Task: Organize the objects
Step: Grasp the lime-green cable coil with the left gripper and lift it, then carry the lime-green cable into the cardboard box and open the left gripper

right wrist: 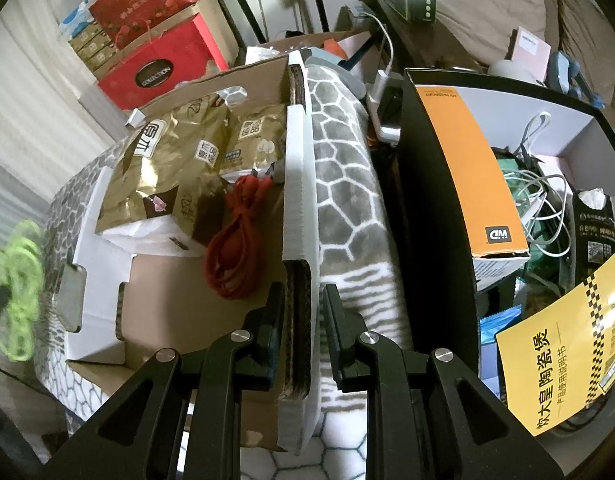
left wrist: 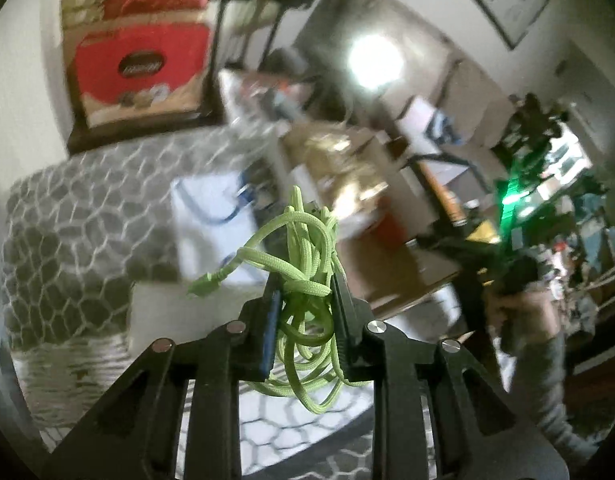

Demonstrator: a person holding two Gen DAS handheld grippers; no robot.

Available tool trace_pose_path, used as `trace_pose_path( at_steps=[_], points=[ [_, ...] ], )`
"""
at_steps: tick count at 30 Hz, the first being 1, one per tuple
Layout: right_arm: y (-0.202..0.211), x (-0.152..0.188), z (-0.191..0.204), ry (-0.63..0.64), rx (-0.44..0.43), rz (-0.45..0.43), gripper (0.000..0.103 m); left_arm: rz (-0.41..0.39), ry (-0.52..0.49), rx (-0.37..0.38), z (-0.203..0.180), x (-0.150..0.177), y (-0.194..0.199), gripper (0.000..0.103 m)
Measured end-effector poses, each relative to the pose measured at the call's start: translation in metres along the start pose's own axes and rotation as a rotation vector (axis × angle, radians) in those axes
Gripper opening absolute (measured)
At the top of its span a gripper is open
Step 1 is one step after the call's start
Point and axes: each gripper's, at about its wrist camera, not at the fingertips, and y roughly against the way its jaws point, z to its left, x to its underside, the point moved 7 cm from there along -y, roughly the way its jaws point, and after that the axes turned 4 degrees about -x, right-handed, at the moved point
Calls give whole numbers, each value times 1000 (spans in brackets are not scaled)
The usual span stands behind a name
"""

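My left gripper [left wrist: 303,280] is shut on a tangled lime-green cord [left wrist: 303,248] and holds it in the air; loops hang below the fingers. The cord shows blurred at the left edge of the right wrist view [right wrist: 19,276]. My right gripper [right wrist: 301,296] is shut on the right side wall [right wrist: 299,208] of an open cardboard box [right wrist: 179,304]. In the box lie a coiled red cable [right wrist: 235,240] and gold foil packets [right wrist: 175,164]. The right gripper appears at the right of the left wrist view [left wrist: 503,256], blurred.
The box rests on a grey-and-white patterned blanket [right wrist: 343,184]. To the right stands a black bin [right wrist: 431,216] with an orange box [right wrist: 471,160], white cables and a yellow booklet [right wrist: 563,356]. Red gift boxes [right wrist: 155,52] stack behind.
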Motion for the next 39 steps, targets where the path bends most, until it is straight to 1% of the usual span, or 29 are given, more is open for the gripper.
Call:
trace_pose_path(
  at_steps=[2,5,7,12,15,16,17,18,20,22,24,28,29,32,35,37,39],
  points=[
    [0,0,0,-2,0,0,20,-14,-37,20,-18,-10,5,22],
    [1,0,2,-3,-5,0,20,-7,-103,18,-44,-20,-5,22],
    [2,0,4,2,-1,0,20,22,-131,23,-58,-24,-22,22],
    [2,-2,4,4,0,3,20,94,-192,55,-86,-20,-57,22],
    [2,-2,3,6,1,2,20,148,-252,78,-103,-14,-78,22],
    [2,-2,4,5,1,2,20,166,-286,76,-109,-13,-85,22],
    [2,-2,4,6,0,2,20,177,-311,75,-113,-11,-89,22],
    [2,-2,4,5,0,2,20,206,-342,89,-118,-9,-95,22],
    [2,-2,4,4,-1,3,20,262,-374,123,-124,-4,-105,23],
    [2,-2,4,7,1,3,20,304,-412,136,-129,1,-113,23],
    [2,-2,5,6,2,4,20,327,-449,128,-130,3,-121,24],
    [0,1,4,-1,2,9,20,364,-475,140,-129,2,-129,26],
    [-1,1,5,-2,3,12,20,368,-483,128,-128,1,-132,27],
    [-2,4,6,-2,1,15,20,367,-506,55,-120,-5,-140,29],
    [-2,3,7,0,-1,15,20,388,-525,-12,-110,-7,-151,32],
    [-2,3,6,-1,-1,15,20,387,-542,-48,-106,-7,-154,35],
    [-2,3,6,-3,-4,14,20,376,-554,-70,-104,-6,-153,35]
  ],
)
